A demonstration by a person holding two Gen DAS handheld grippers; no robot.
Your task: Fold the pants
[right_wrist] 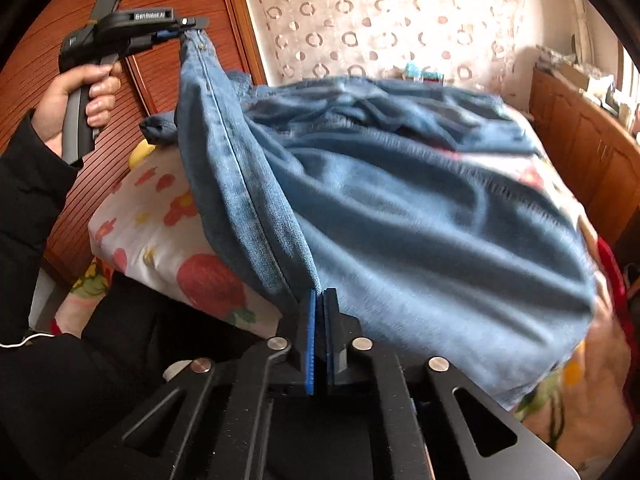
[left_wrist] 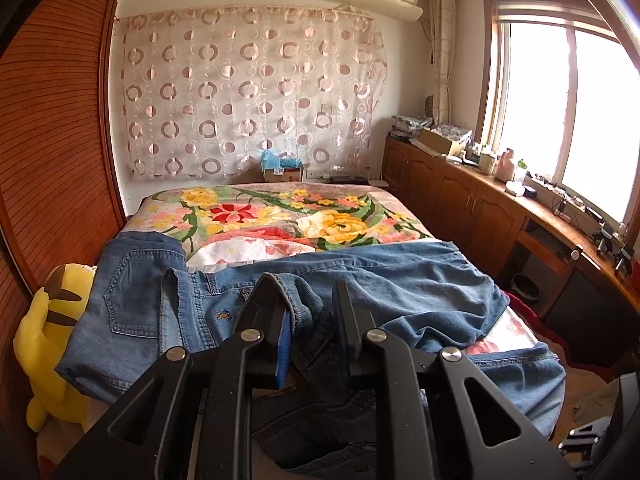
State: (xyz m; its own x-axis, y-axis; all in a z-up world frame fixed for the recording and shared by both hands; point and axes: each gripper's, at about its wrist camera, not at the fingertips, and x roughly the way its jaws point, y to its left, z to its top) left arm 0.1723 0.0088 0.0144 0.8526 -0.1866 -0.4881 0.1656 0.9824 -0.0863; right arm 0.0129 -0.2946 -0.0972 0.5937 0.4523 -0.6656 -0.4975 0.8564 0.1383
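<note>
Blue jeans (left_wrist: 400, 288) lie spread across the near end of the bed (left_wrist: 280, 216), one leg running off to the right. My left gripper (left_wrist: 306, 292) is shut on a bunched hem of the denim, which fills the narrow gap between its fingers. In the right wrist view the jeans (right_wrist: 400, 200) hang as a raised sheet between both grippers. There the left gripper (right_wrist: 188, 30) pinches a corner high at the upper left, held by a person's hand (right_wrist: 76, 92). My right gripper (right_wrist: 320, 294) is shut on the lower end of the same seamed edge.
A yellow plush toy (left_wrist: 44, 320) sits at the bed's left edge beside a wooden wardrobe (left_wrist: 52, 140). Low wooden cabinets (left_wrist: 460, 200) with clutter run under the window on the right. A person's dark sleeve (right_wrist: 24, 208) fills the left of the right wrist view.
</note>
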